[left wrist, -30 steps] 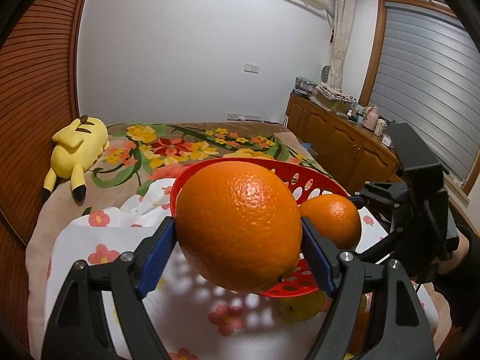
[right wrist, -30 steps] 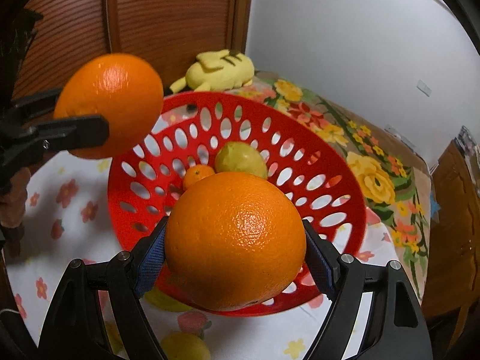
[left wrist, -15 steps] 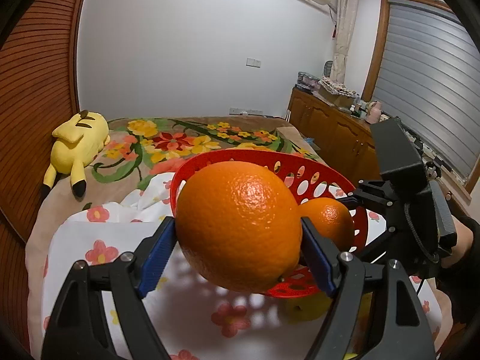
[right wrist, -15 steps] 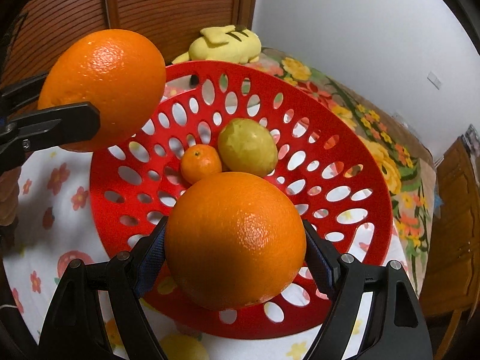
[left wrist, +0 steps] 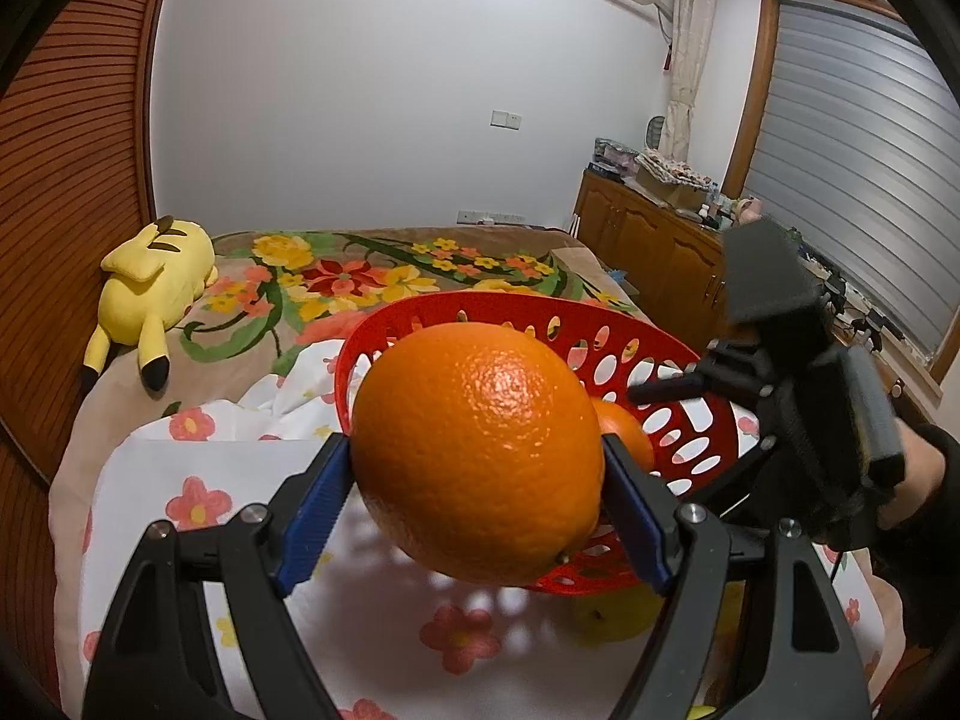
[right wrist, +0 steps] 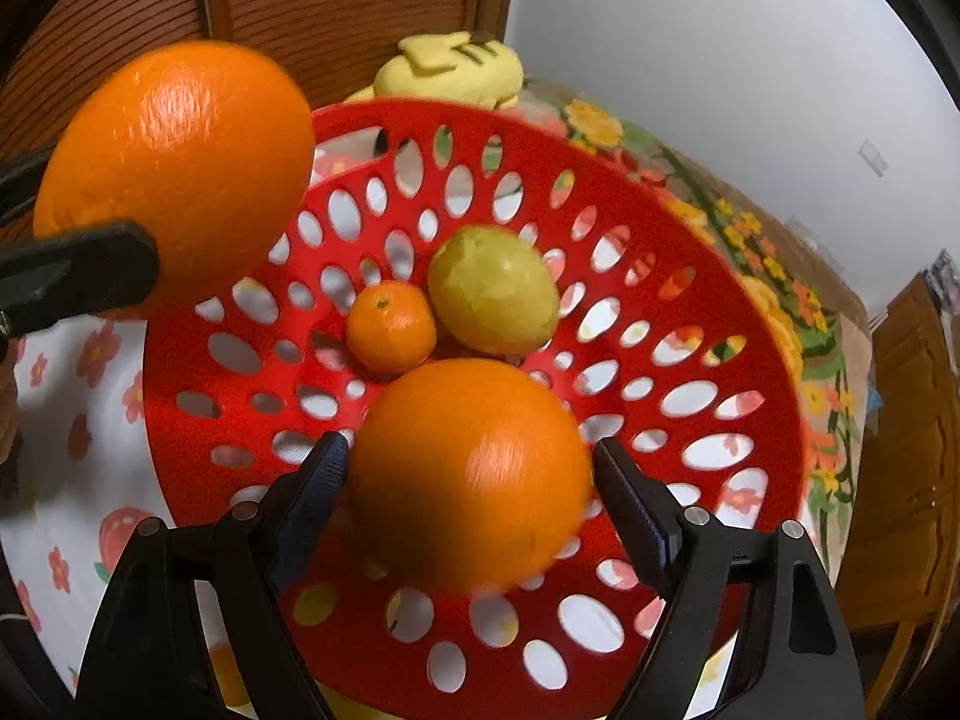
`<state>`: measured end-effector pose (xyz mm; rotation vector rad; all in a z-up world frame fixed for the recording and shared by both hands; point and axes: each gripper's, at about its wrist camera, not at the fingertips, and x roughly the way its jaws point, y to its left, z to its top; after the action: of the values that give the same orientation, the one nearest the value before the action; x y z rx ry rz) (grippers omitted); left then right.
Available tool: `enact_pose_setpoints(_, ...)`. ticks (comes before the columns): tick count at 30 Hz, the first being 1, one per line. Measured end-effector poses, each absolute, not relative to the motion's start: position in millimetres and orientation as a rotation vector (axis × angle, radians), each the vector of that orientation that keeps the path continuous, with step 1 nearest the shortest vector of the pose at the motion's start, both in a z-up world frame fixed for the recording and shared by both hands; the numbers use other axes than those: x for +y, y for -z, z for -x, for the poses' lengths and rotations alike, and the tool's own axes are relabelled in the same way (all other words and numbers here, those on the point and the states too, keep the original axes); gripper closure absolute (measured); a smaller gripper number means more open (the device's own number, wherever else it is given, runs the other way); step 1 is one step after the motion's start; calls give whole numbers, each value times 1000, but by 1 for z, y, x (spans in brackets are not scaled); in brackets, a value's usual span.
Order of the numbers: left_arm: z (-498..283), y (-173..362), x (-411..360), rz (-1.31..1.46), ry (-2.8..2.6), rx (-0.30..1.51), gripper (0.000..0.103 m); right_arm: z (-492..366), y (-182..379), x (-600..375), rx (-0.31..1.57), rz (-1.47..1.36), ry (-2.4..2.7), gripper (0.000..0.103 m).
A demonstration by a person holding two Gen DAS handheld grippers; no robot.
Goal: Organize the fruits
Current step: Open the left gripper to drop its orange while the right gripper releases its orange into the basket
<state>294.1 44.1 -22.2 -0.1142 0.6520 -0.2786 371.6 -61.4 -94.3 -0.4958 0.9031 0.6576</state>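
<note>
My left gripper [left wrist: 477, 474] is shut on a large orange [left wrist: 477, 453] and holds it above the near rim of the red perforated basket [left wrist: 690, 420]. The same orange shows in the right wrist view [right wrist: 174, 168] at the basket's left rim. My right gripper [right wrist: 468, 480] is over the basket [right wrist: 690, 324]; its jaws stand slightly apart from a second large orange [right wrist: 471, 474], which looks blurred. A small mandarin [right wrist: 391, 325] and a yellow-green lemon [right wrist: 493, 291] lie in the basket.
The basket rests on a white flowered cloth [left wrist: 240, 498] on a bed with a floral blanket [left wrist: 360, 276]. A yellow plush toy [left wrist: 150, 288] lies at the far left. A yellow fruit [left wrist: 618, 612] lies beside the basket. Wooden cabinets [left wrist: 660, 264] stand right.
My right gripper moved down into the basket and its jaws opened off the second orange, which is dropping. My left gripper with its orange moved closer to the basket rim.
</note>
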Motion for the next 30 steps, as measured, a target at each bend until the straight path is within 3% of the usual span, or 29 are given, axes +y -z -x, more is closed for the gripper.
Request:
enact_pose_setpoints(27, -312, 43, 2, 3, 257, 749, 22, -344, 43, -139, 783, 251, -586, 14)
enact_pose_setpoints(30, -307, 31, 0, -2, 251, 679, 23, -342, 43, -146, 779, 242, -584, 14)
